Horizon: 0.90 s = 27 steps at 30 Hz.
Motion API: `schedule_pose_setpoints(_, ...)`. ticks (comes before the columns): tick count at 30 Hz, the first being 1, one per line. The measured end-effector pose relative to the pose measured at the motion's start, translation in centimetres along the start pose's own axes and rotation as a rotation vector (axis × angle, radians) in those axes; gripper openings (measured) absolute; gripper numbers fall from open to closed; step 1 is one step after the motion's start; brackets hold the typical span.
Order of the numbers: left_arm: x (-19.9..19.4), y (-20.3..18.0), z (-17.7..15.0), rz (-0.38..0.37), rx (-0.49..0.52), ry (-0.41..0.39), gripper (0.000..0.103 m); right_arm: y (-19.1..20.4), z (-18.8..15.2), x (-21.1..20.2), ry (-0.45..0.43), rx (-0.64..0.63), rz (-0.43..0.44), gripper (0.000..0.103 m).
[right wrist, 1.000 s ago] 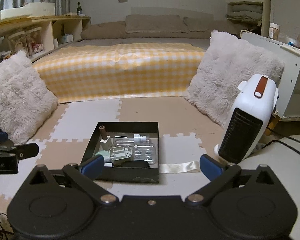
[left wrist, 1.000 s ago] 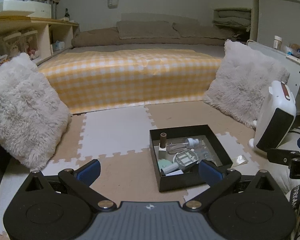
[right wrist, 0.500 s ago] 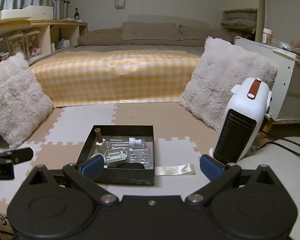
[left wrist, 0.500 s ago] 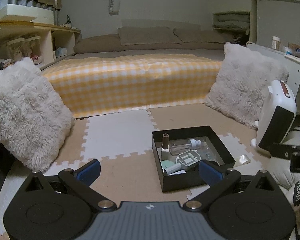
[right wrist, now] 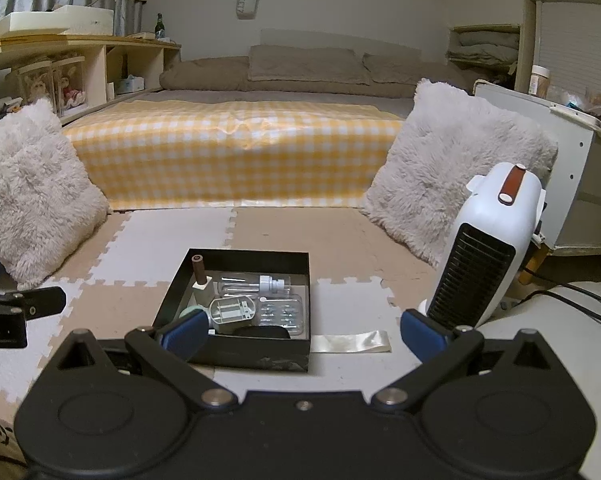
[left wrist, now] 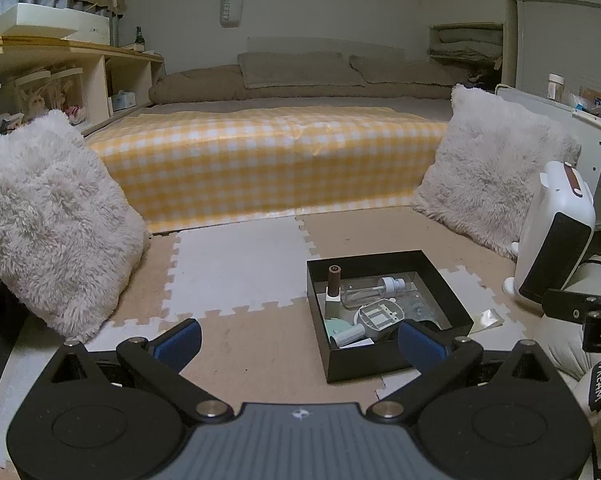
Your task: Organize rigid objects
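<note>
Black box [right wrist: 236, 344], bare mat [right wrist: 160, 240] around

Left gripper [left wrist: 299, 340]: jaws spread wide, empty, held level | right gripper [right wrist: 303, 332]: jaws spread wide, empty, held level

A low bed [right wrist: 236, 152] draped in a yellow checked cover [right wrist: 228, 168] fills the dim room's middle, with brown pillows [right wrist: 306, 66] at its far end against the white wall [right wrist: 340, 4]. Fluffy cushions [right wrist: 32, 196] lean at both its near corners. Before it lies beige-and-white puzzle matting [right wrist: 172, 236]. Left of it runs a wooden shelf [right wrist: 80, 52]; right, a white heater [right wrist: 488, 248].
</note>
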State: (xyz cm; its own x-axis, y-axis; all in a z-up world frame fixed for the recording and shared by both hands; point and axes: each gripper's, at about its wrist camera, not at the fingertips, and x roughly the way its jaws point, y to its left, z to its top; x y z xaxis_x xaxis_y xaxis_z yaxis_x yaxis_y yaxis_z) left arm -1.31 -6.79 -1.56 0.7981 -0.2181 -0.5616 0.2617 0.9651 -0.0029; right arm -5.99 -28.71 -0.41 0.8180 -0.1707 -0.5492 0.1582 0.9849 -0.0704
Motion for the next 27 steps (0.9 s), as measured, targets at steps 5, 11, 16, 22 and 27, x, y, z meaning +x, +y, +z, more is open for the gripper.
schedule_pose_setpoints(5, 0.02, 0.13, -0.07, -0.003, -0.005, -0.001, 0.103, 0.05, 0.0, -0.03, -0.003, 0.002, 0.003, 0.103)
schedule_pose_setpoints(11, 0.0, 0.2, -0.06, -0.003, -0.004, 0.0, 0.103, 0.0, 0.0, -0.1, -0.003, 0.007, 0.007, 0.103)
schedule_pose_setpoints(16, -0.01, 0.17, -0.07, -0.003, -0.004, -0.001, 0.103, -0.01, 0.0, -0.1, -0.003, 0.007, 0.007, 0.103)
schedule_pose_setpoints(22, -0.01, 0.12, -0.06, -0.002, -0.006, 0.0, 0.103, -0.03, -0.02, -0.13, -0.003, 0.014, 0.008, 0.103)
schedule_pose_setpoints(27, -0.02, 0.17, -0.06, -0.003, -0.005, -0.001, 0.103, -0.05, -0.02, -0.13, -0.003, 0.017, 0.009, 0.103)
